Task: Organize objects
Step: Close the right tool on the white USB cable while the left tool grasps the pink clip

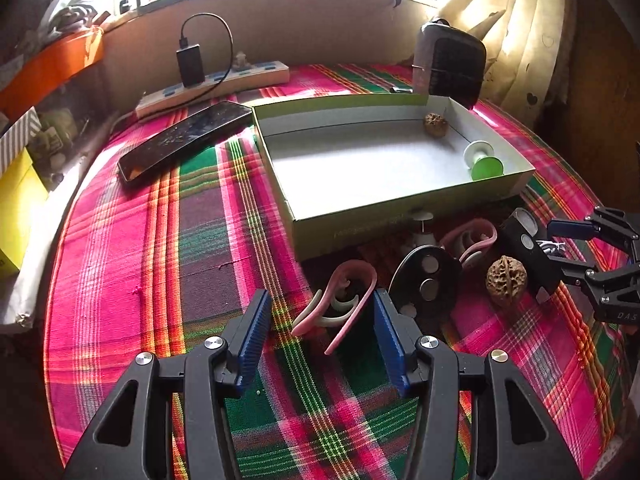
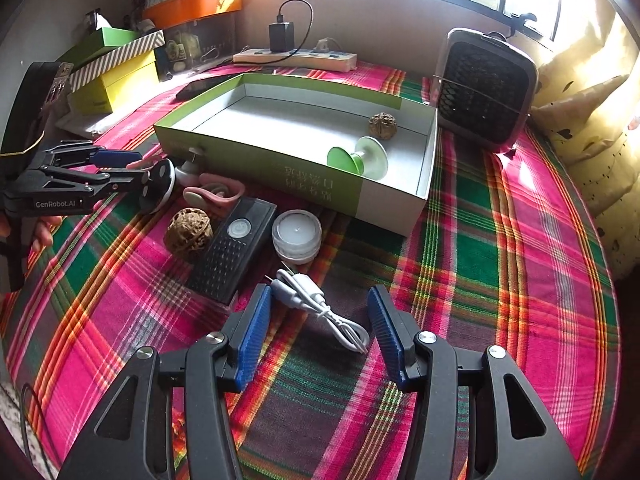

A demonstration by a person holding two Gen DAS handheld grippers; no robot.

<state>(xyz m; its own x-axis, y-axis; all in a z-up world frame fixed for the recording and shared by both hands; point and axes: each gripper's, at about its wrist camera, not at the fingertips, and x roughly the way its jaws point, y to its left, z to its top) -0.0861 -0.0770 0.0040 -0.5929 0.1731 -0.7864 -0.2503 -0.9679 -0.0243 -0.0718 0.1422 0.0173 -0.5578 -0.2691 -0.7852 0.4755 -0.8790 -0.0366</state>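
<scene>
Left gripper (image 1: 320,316) spread wide, blue pads on either side of a pink ear-hook clip (image 1: 336,304) lying on the plaid tablecloth (image 1: 192,240). Clip tilted, long axis running from low near the gripper up and away, curled end farthest from the pads. Right pad close against the clip's outer arm, though contact cannot be told; left pad clearly apart. Nothing pinched.

Just right of that gripper: a black oval disc (image 1: 426,280) propped on edge, a second pink ear-hook clip (image 1: 472,240) beyond it, a walnut (image 1: 506,280), and a black remote (image 1: 528,252) with its long axis pointing away toward the box. Ahead of the gripper, an open shallow box (image 1: 400,216) with green outer walls, holding another walnut (image 1: 435,124) in the far corner and a green-and-white spool (image 1: 482,160) lying on its side at the right wall. Ahead and left, a black smartphone (image 1: 184,140) lying diagonally.

Right gripper (image 2: 318,316) spread too, pads apart around a coiled white cable (image 2: 320,308) on the cloth. Cable's long axis running diagonally, plug end up and left close to the left pad, loop end low by the right pad. No pad seen pressing on it.

Ahead and left of the right gripper: the remote, walnut, and a small clear jar with white lid (image 2: 297,236) just before the box's near wall. Far right of it, a small fan heater (image 2: 486,88) standing upright. Power strip (image 2: 296,58) along the far edge, with a black charger plugged in.
</scene>
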